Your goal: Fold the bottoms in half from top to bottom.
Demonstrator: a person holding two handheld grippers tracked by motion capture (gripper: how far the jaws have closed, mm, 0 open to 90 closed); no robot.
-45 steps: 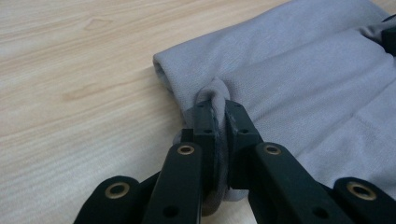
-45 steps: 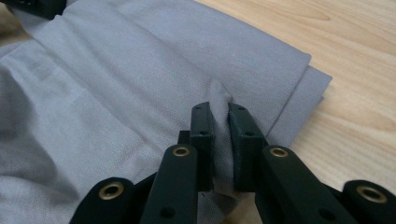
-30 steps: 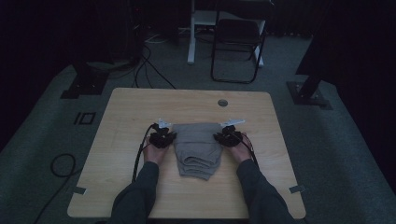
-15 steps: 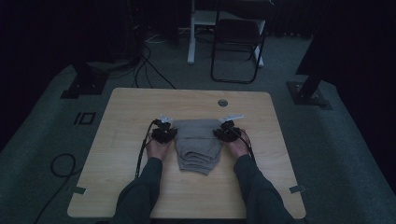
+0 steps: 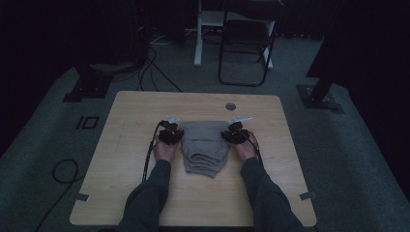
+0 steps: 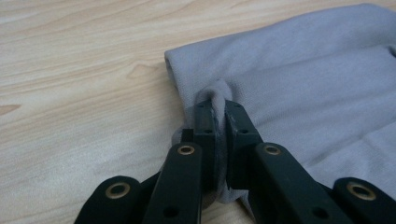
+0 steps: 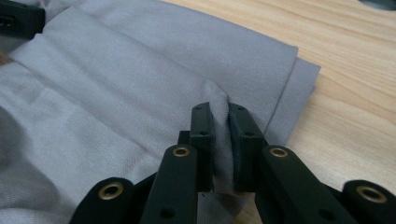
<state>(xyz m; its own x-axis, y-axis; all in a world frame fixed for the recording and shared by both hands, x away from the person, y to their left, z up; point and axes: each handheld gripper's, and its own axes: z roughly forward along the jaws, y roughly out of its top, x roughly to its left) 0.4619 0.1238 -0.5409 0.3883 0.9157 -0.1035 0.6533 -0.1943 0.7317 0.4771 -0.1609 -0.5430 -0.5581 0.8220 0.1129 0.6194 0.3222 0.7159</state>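
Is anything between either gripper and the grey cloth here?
Nothing visible. The left gripper is shut on a pinch of the cloth at one side edge, and the right gripper is shut on the opposite edge. Fabric sits directly between each pair of jaws on the table.

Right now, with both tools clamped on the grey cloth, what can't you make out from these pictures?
- High view: the grip of the left tool and right tool on the grey cloth; too small and dim.
- Left tool view: how many layers are pinched; the jaws cover the fold.
- Right tool view: the cloth's lower part, cut off by the picture's edge; the dark thing at top left, cut by the corner.
- High view: what kind of garment it is; it lies folded.
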